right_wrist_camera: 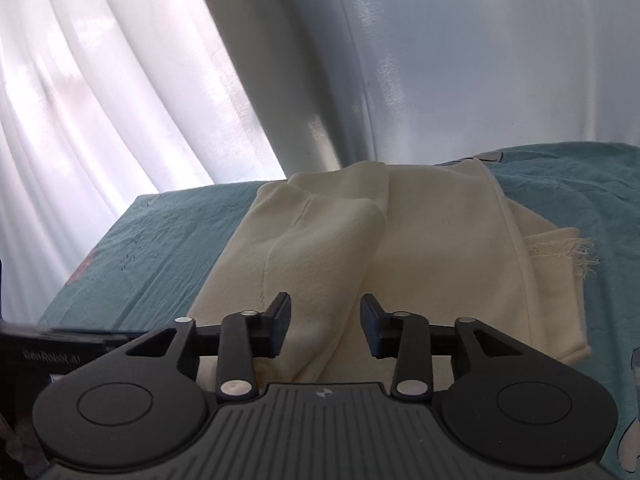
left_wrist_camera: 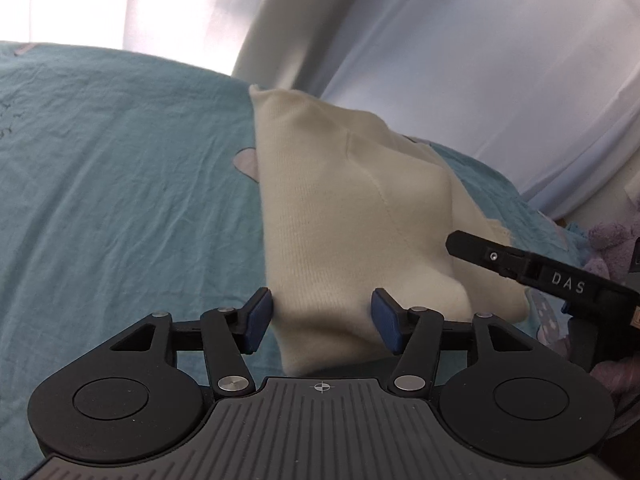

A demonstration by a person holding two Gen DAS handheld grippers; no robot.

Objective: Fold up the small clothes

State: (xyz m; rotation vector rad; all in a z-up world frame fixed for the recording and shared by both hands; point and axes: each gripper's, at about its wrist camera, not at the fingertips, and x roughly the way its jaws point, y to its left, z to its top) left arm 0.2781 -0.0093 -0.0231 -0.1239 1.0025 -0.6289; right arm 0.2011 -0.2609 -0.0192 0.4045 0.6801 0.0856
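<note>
A cream knit garment point(left_wrist_camera: 352, 216) lies folded on a teal bed sheet point(left_wrist_camera: 120, 184). My left gripper point(left_wrist_camera: 322, 322) is open, its blue pads on either side of the garment's near edge, not closed on it. My right gripper shows in the left wrist view point(left_wrist_camera: 520, 264) as a black finger over the garment's right side. In the right wrist view the same garment point(right_wrist_camera: 400, 248) lies in layers, with a frayed edge at right. My right gripper point(right_wrist_camera: 326, 328) is open just above its near part.
White curtains point(right_wrist_camera: 120, 100) hang behind the bed. A purple plush toy point(left_wrist_camera: 612, 240) sits at the bed's right edge. The sheet point(right_wrist_camera: 140, 248) has grey printed patches. The left gripper's body shows at the left of the right wrist view point(right_wrist_camera: 52, 356).
</note>
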